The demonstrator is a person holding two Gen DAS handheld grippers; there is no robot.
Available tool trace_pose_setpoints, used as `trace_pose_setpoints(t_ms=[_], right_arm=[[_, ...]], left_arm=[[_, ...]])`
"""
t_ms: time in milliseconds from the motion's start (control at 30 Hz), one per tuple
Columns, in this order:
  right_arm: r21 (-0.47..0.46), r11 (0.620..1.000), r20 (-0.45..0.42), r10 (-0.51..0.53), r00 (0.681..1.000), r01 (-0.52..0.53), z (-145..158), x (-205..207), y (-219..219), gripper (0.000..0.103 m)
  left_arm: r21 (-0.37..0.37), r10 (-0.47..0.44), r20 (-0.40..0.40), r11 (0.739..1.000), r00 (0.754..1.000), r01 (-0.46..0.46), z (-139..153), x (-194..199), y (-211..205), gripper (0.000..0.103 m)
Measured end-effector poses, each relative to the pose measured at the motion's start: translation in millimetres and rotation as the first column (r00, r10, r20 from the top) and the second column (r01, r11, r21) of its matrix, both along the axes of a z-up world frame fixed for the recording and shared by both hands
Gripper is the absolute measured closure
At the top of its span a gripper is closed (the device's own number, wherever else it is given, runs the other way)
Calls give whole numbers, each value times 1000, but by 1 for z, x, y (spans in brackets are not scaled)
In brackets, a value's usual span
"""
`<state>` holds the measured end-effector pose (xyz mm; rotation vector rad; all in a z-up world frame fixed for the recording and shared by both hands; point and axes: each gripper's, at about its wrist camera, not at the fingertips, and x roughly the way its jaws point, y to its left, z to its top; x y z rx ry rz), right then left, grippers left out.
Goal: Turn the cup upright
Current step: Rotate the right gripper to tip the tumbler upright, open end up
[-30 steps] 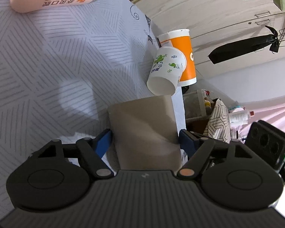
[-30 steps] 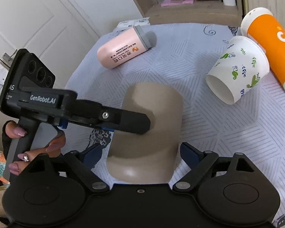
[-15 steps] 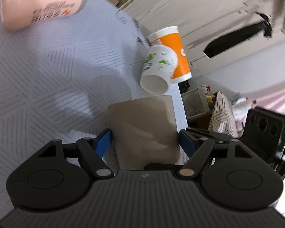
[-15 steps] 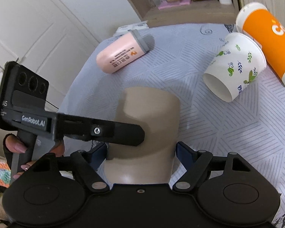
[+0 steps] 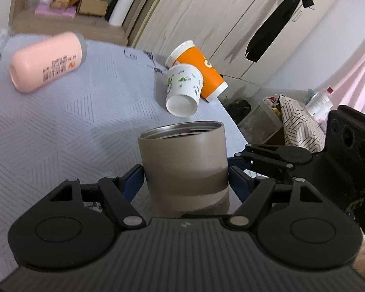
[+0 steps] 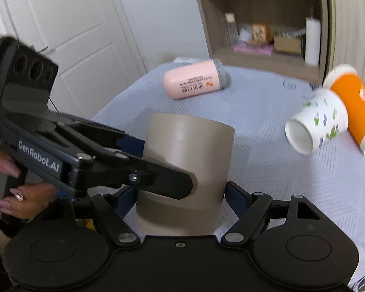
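A taupe metal cup is held between both grippers above the grey patterned tablecloth. In the left wrist view its steel rim faces up and it stands nearly upright. My left gripper is shut on the cup's lower body. My right gripper is also shut on the cup, gripping from the other side. The left gripper's body crosses the right wrist view from the left and hides part of the cup.
A pink bottle lies on its side at the table's far left. A white leaf-print paper cup and an orange paper cup lie on their sides near the right table edge. A shelf unit stands behind.
Both grippers have turned the cup together: it lay with its side up and its opening hidden, now its open rim faces up. Both views have tilted toward the room.
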<state>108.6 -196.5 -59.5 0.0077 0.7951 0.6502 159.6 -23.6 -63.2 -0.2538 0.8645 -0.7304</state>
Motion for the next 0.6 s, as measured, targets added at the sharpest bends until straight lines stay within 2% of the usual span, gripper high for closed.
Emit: trace_pose_setpoints(t_ms=[333,600], right_arm=[[-51,999,147,0,989,8,0,-3,14,20],[-90,995,278,-12,961,39,-2,7,28,20]], left_arm=[[60,35,134,997,990,-44,10,-9,0,28],[85,60,243,993,968,-83,15,-1,-2,28]])
